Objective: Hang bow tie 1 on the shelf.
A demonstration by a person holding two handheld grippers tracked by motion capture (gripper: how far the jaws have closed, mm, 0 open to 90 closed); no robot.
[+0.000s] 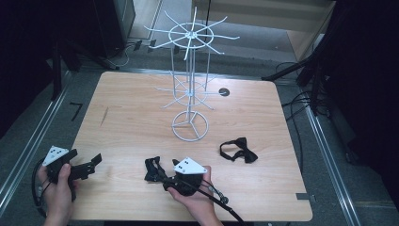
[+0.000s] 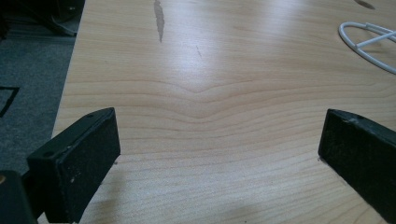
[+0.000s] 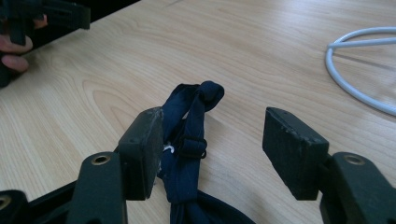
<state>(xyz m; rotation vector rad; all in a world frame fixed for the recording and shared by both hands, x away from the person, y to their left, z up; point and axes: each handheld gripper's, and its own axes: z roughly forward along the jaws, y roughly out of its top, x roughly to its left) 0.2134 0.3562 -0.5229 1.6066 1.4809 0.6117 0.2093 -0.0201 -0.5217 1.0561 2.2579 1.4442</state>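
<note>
A navy bow tie lies crumpled on the wooden table near the front edge. My right gripper is open over it. In the right gripper view the tie's strap and knot lie between the jaws, up against the left-hand one, and the right gripper stands wide. A second, black bow tie lies apart at the right. My left gripper is open at the table's left front edge, with bare wood between the jaws of the left gripper.
A tall white wire rack with two tiers of hooks stands mid-table on a ring base, which also shows as base ring and base ring. A dark round hole sits behind it. Grey floor borders the table's left edge.
</note>
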